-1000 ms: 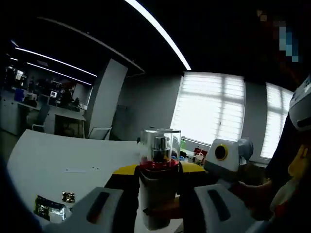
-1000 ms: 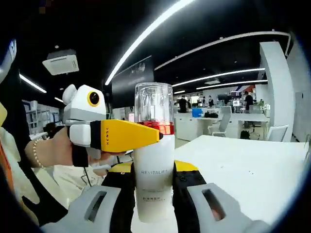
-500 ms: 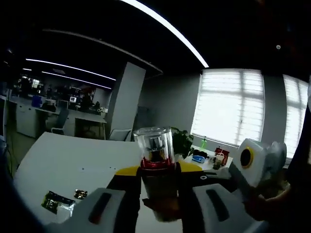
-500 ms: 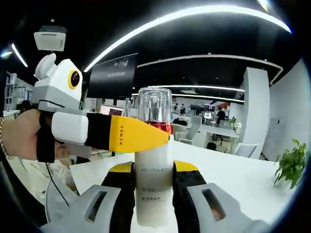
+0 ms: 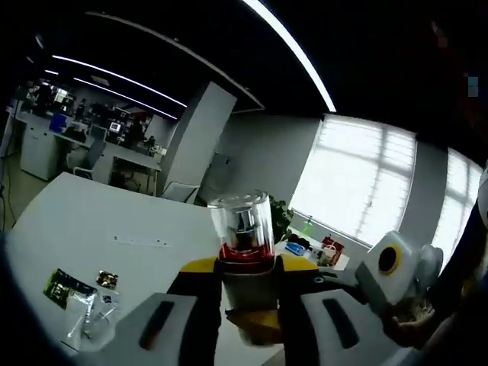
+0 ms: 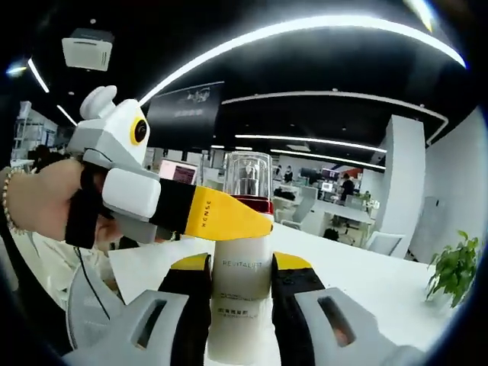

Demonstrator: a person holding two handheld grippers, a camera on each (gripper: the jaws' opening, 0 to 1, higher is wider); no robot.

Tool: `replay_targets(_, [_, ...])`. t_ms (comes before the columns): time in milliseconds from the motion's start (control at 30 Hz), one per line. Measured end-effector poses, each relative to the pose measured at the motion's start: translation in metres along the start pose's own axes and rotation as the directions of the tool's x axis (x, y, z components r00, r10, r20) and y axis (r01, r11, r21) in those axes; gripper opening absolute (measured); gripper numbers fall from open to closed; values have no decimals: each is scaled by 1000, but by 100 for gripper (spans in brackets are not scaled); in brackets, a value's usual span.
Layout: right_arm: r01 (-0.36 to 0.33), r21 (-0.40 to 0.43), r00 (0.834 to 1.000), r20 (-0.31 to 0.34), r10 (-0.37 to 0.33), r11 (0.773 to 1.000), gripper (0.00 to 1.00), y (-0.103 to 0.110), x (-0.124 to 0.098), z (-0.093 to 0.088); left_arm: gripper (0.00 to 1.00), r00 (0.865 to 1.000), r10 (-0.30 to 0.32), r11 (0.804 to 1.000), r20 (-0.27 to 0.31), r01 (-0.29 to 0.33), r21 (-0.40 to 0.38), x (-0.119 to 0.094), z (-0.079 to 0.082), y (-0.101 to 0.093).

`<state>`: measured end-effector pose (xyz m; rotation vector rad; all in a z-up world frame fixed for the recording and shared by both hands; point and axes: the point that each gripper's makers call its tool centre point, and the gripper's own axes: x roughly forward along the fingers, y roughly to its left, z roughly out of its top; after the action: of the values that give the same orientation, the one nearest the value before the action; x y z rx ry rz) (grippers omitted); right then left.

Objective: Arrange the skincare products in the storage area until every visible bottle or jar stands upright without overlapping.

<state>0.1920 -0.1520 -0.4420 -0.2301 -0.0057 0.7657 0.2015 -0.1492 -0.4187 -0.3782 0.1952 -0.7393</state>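
A white pump bottle (image 6: pixel 241 286) marked REVITALIFT, with a red collar and a clear cap (image 5: pixel 242 223), is held upright in the air above the table. My right gripper (image 6: pixel 241 268) is shut on its white body, a yellow-tipped jaw on either side. My left gripper (image 5: pixel 244 268) is shut on the bottle just under the red collar. In the right gripper view the left gripper (image 6: pixel 232 219) reaches in from the left, its yellow jaw lying across the bottle's neck, with a person's hand (image 6: pixel 38 204) on its handle.
A white table (image 5: pixel 91 236) spreads out below, with a few small sachets (image 5: pixel 70 285) lying at its left. Small bottles and jars (image 5: pixel 311 248) stand at its far side near a green plant (image 5: pixel 280 217). Another plant (image 6: pixel 451 267) stands right.
Both grippers still hold the same bottle. Both views have swung across the room with the hands; in the right gripper view the left gripper now sits a little lower on the bottle.
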Motion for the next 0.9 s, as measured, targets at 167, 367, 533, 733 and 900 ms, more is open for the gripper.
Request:
replay_targets(167, [-227,212,972,110,208,950,33,12,-7,12,23,984,-163,983,-68,168,80,-7,-3,-13])
replay_targets(367, [-417,298,908,169,383,858,33,26,-19,25,23,930,-361,930,-72,365,52,-23,1,-36])
replay_targets(533, [-564,289,825,169,539,773,32,37,-26,24,23,894,-436,893,-103,444,71,-28,-2,-46])
replay_targets(733, [-676,244,735,147,662,695,31,49,-41,17,23,849,-508,846,-145,523,101,-31,-1,-62])
replay_targets(900, [-657,165,753,161,637,735,29,44,-43,18,23,835,-526,829,-163,546,124,-30,-2,-66])
